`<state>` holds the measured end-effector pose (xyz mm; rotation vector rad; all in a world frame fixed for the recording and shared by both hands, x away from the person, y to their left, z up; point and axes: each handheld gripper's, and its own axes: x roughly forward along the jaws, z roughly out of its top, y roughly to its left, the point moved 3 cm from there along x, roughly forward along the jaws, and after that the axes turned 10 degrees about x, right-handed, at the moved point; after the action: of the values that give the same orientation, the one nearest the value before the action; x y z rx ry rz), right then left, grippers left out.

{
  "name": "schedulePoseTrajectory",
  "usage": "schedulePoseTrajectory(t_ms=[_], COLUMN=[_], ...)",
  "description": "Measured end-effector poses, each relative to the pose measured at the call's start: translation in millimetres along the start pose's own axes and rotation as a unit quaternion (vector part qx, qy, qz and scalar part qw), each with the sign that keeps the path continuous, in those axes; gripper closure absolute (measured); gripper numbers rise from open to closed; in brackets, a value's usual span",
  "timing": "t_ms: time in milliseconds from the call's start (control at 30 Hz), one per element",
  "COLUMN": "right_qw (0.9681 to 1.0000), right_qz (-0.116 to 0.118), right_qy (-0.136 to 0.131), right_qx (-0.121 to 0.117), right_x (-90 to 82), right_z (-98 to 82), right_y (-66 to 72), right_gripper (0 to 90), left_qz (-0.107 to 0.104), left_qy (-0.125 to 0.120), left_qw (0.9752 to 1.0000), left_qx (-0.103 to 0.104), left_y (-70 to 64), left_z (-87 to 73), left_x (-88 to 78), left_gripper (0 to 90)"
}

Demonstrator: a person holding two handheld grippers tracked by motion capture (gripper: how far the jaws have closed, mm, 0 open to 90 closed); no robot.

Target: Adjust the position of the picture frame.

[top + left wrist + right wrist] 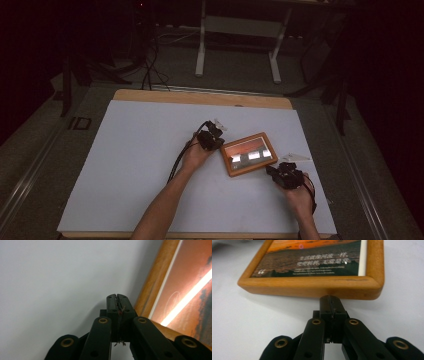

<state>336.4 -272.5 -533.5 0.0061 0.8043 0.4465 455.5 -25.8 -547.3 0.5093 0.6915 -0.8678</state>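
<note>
Both claws are closed, holding nothing: right claw [331, 300] touches the picture frame's [312, 287] near edge, left claw [117, 298] sits just beside its left edge.

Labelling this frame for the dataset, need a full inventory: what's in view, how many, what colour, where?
picture frame: 1, orange-brown wood around a reddish sunset print with white lettering, lying flat right of centre on the sheet, between the two grippers.
white sheet: 1, white, covers most of the table top.
table: 1, light wood, bare strip at the far edge.
desk legs: 1 pair, white, on the floor beyond the table.
cables: a few, black, on the floor at far left.
left gripper: 1, black, jaws shut, at the frame's left edge.
right gripper: 1, black, jaws shut, tips at the frame's near right corner.
forearms: 2, entering from the bottom.
</note>
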Motion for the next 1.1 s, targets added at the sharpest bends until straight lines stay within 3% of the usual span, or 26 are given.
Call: schedulePoseTrajectory(t_ms=[133,233,333,433,600,667,700,733,800,833,900,1000,1100], right_qw=[1.0,0.9998,0.9995,0.9987,0.9973,0.9971,0.9972,0.9974,0.9967,0.9964,0.9955,0.9945,0.9946], right_qz=[-0.006,-0.014,-0.026,-0.043,-0.056,-0.058,-0.054,-0.046,-0.046,-0.042,-0.009,0.025,0.046], right_qy=[0.003,0.0,0.0,-0.001,-0.004,-0.001,0.0,-0.002,-0.012,-0.019,-0.031,-0.035,-0.024], right_qx=[0.002,0.013,0.019,0.028,0.046,0.05,0.051,0.056,0.066,0.071,0.09,0.095,0.09], right_x=[0.9,0.0,0.6,0.9,1.9,1.2,0.1,-1.8,-7.0,-10.3,-17.2,-20.8,-15.1], right_z=[-0.3,0.7,2.2,3.4,3.2,2.8,2.6,2.8,3.7,3.9,4.2,4.5,4.4], right_y=[-5.6,-11.7,-17.9,-24.4,-37.3,-41.2,-42.8,-43.6,-44.2,-45.1,-47.8,-46.3,-39.0], right_gripper=[90.0,90.0,90.0,90.0,90.0,90.0,90.0,89.8,80.0,73.1,54.6,43.6,36.6], left_qz=[-0.006,-0.023,-0.043,-0.089,-0.127,-0.136,-0.136,-0.138,-0.124,-0.127,-0.126,-0.141,-0.172], left_qy=[0.007,0.0,-0.001,-0.004,-0.018,-0.013,-0.011,-0.012,-0.026,-0.035,-0.051,-0.067,-0.073], left_qw=[0.9997,0.9995,0.9983,0.9949,0.9891,0.9864,0.9864,0.9869,0.9912,0.9911,0.9907,0.9875,0.9818], left_qx=[0.023,0.023,0.038,0.047,0.073,0.091,0.092,0.083,0.04,0.021,-0.005,-0.023,-0.034], left_y=[-8.1,-14.8,-26.8,-43.8,-76.6,-84.5,-84.9,-82.3,-71.8,-66.3,-60.2,-59.7,-64.8], left_z=[-1.1,-4.7,-7.5,-13.1,-14.9,-13.2,-12.4,-11.6,-9.9,-9.2,-7.5,-4.9,-2.1], left_x=[-4.0,-7.0,-11.3,-14.5,-17.0,-17.9,-18.0,-18.3,-19.9,-21.3,-24.5,-25.3,-20.5], left_gripper=[89.6,89.6,89.7,89.7,89.7,89.6,89.4,89.2,82.7,78.0,68.1,55.1,46.4])
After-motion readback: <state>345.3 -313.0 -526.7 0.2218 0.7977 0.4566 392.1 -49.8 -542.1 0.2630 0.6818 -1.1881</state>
